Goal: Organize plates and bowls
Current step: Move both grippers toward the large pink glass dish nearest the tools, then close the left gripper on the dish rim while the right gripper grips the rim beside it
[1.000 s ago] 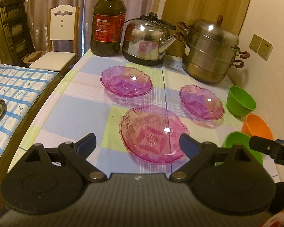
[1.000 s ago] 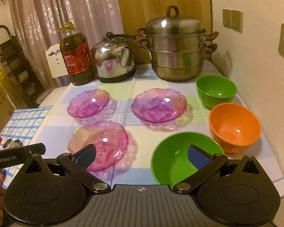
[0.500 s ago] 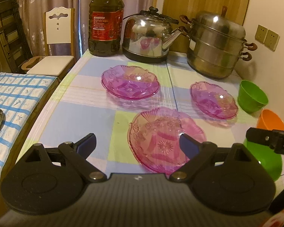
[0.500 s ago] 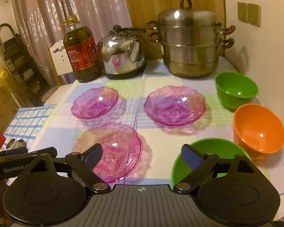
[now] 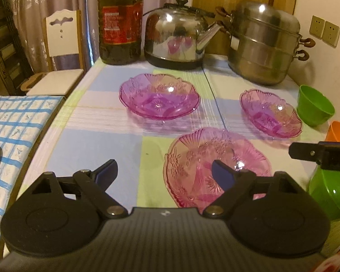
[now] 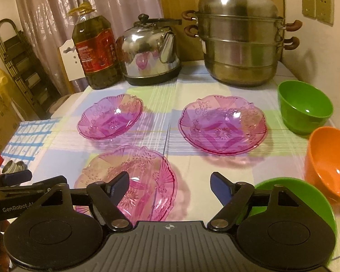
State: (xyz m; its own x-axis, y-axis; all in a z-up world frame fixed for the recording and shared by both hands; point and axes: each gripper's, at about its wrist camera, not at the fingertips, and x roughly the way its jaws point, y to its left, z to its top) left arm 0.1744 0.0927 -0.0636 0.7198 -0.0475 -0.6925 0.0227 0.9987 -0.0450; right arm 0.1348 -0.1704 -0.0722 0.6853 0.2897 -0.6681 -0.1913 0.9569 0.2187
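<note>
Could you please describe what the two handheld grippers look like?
Both the left gripper and the right gripper are black, with ribbed grey bodies, two round discs, silver pivot pins and blue fingertips. One side bar reads "GenRobot.AI" in white lettering.

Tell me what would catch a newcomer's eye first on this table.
Three pink glass plates glow mid-table, the nearest one close ahead of both open tools. Bright bowls line the right edge, green, orange, green. A big steel steamer pot stands at the back.
</note>
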